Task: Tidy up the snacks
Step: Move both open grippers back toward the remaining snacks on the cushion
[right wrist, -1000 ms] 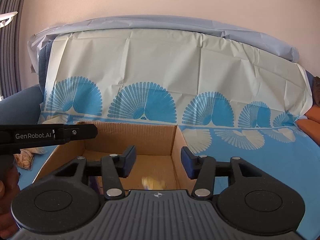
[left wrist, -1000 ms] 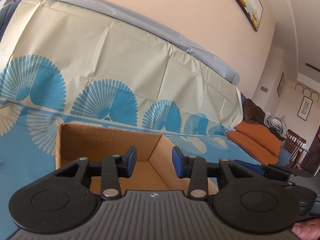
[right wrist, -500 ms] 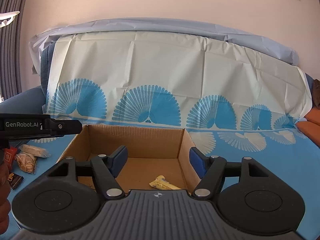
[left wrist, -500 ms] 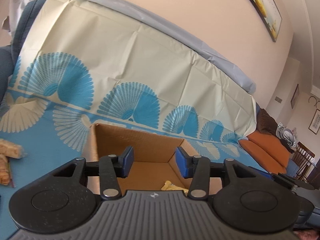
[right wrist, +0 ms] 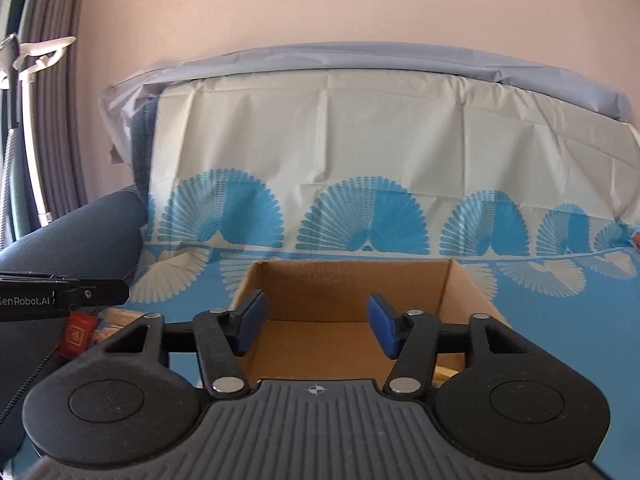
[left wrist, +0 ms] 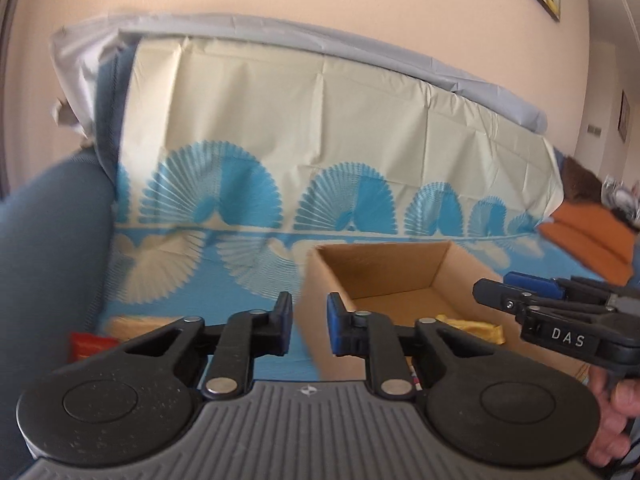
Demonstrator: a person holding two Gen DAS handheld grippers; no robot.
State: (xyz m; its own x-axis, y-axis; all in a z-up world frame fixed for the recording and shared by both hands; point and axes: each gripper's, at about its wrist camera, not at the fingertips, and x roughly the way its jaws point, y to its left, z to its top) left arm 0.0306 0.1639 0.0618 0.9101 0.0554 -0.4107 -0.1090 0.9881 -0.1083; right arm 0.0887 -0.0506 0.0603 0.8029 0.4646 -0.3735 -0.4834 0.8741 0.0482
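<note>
Left wrist view: the left gripper (left wrist: 309,328) is pointing at a sofa draped in a cream and blue fan-patterned cover (left wrist: 320,152). Its blue-padded fingers (left wrist: 335,330) have just been closing and are now standing close together with a narrow gap and nothing between them. An open cardboard box (left wrist: 384,276) is sitting on the sofa seat, just right of the fingers. A yellow snack packet (left wrist: 476,326) is lying on the box floor near its front right. At the lower left, a red snack packet (left wrist: 86,344) and a pale wrapped snack (left wrist: 136,322) are lying on the seat outside the box, blurred. The right gripper (left wrist: 520,292) is reaching in from the right edge, side-on, with a hand (left wrist: 612,412) wrapped around its handle.

Right wrist view: the right gripper (right wrist: 314,326) is facing the cardboard box (right wrist: 352,280) head-on. Its fingers (right wrist: 382,330) have just been closing yet are standing apart, empty, over the box's open top. Only a sliver of the yellow snack packet (right wrist: 446,374) is showing here, behind the right finger arm. The left gripper (right wrist: 80,294) is entering from the left edge, too side-on to show its gap. Below it, the red snack packet (right wrist: 78,334) is standing out more sharply. Only this view shows a grey curtain (right wrist: 44,120) at the far left.
</note>
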